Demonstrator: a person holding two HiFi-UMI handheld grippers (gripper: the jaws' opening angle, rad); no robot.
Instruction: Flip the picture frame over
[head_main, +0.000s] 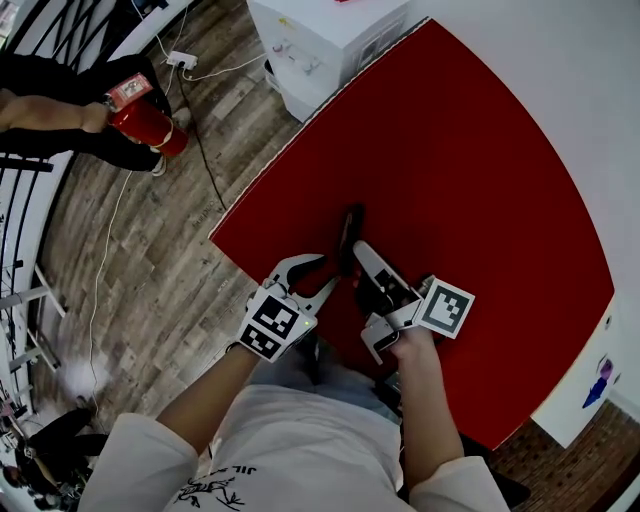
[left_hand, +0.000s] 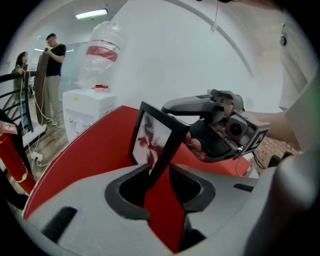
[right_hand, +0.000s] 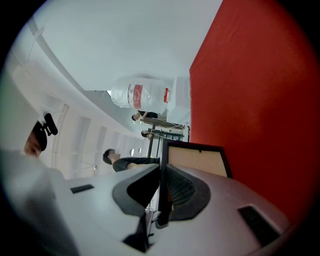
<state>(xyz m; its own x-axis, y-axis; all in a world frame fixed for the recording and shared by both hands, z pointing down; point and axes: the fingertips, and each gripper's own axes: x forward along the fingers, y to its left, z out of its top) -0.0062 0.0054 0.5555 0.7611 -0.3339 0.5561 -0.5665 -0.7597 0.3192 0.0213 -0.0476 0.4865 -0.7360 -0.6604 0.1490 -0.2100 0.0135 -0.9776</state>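
The black picture frame (head_main: 349, 232) stands on edge over the red table (head_main: 460, 150). My right gripper (head_main: 354, 258) is shut on its near edge. In the right gripper view the frame's brown backing (right_hand: 197, 161) faces the table side, with the thin black rim pinched between the pads of the right gripper (right_hand: 162, 175). My left gripper (head_main: 322, 275) is just left of the frame, jaws spread. The left gripper view shows the frame's front (left_hand: 152, 142), a red flower print, with its lower corner in line with the gap of the left gripper (left_hand: 159, 176); the pads do not press it.
A white water dispenser (head_main: 320, 40) stands past the table's far-left edge, with its bottle (left_hand: 102, 52) on top. A red fire extinguisher (head_main: 145, 120) and cables lie on the wood floor at left. Two people (left_hand: 52, 75) stand far off by a railing.
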